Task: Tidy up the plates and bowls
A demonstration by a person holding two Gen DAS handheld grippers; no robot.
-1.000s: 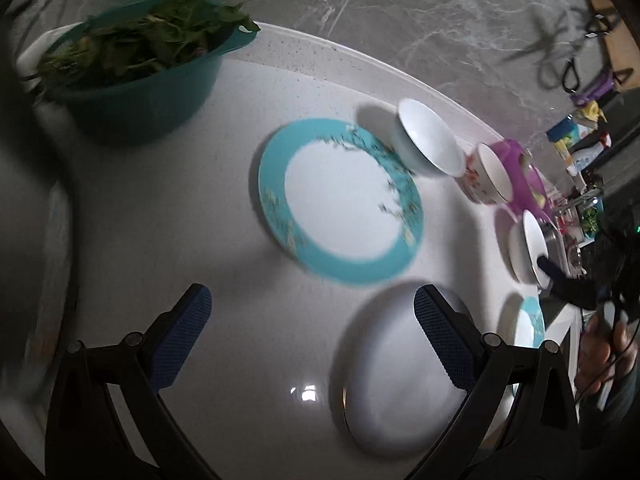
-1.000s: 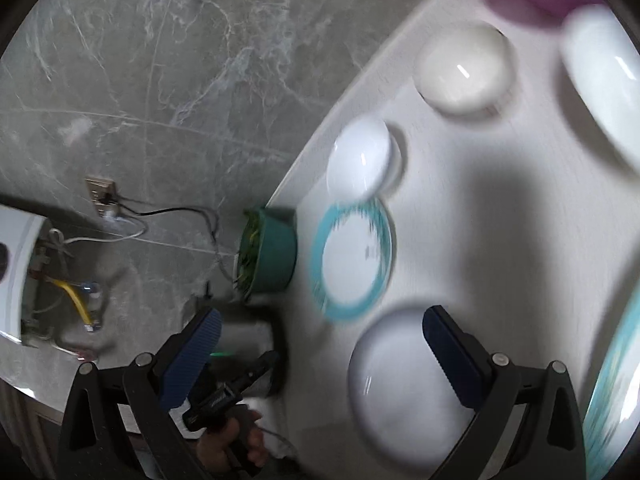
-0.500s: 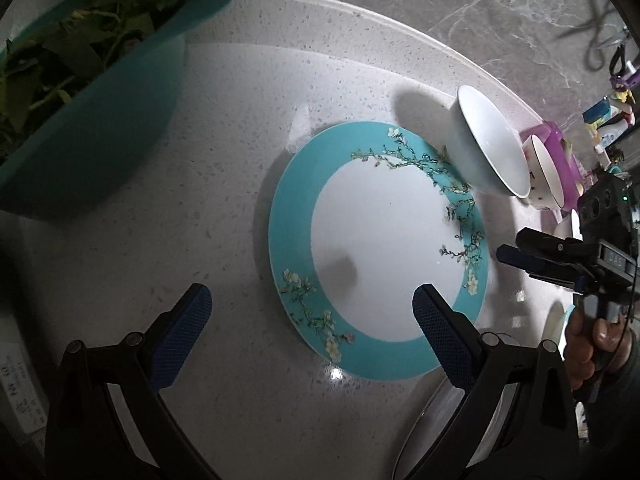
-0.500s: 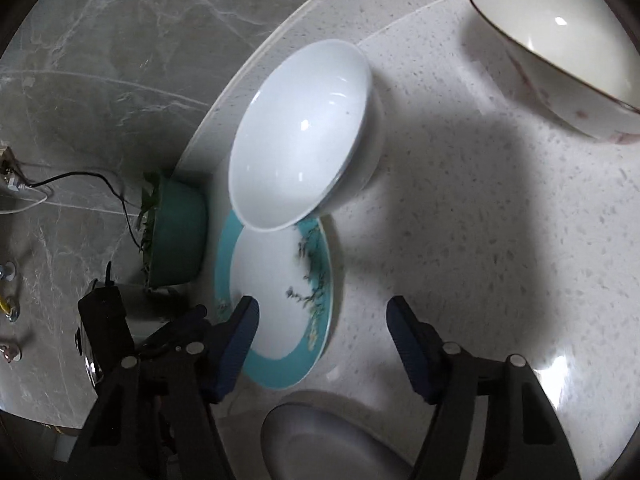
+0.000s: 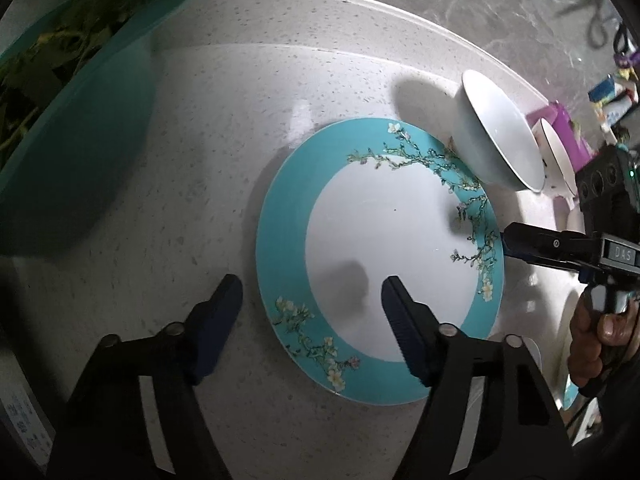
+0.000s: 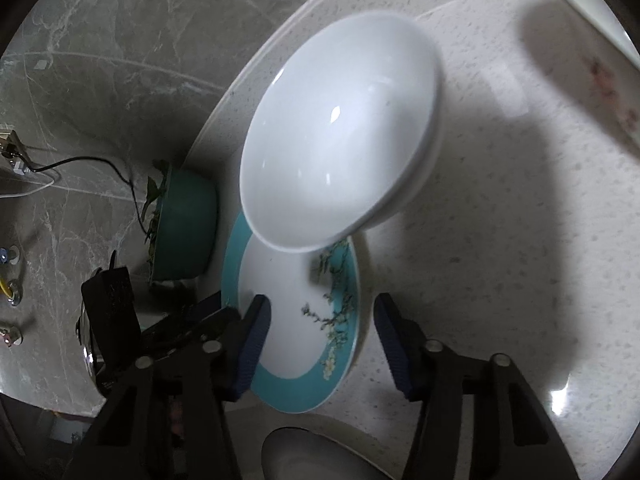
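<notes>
A teal-rimmed plate with flower branches (image 5: 384, 256) lies on the white counter (image 5: 224, 160). My left gripper (image 5: 310, 300) is open, its fingers straddling the plate's near left rim. A plain white bowl (image 5: 496, 136) stands just beyond the plate's far right edge. In the right wrist view the same white bowl (image 6: 340, 136) and the plate (image 6: 296, 336) lie ahead. My right gripper (image 6: 320, 320) is open, its fingers straddling the plate's opposite rim; it also shows in the left wrist view (image 5: 536, 244).
A teal basin of leafy greens (image 5: 72, 120) stands at the far left. A floral bowl (image 5: 560, 164) and a purple container (image 5: 560, 120) sit behind the white bowl. A grey-white dish (image 6: 320, 456) lies near the right gripper. A marble wall (image 5: 400, 0) backs the counter.
Both grippers have moved in close to the teal plate from opposite sides and their jaws have narrowed. The plate and white bowl now fill the views.
</notes>
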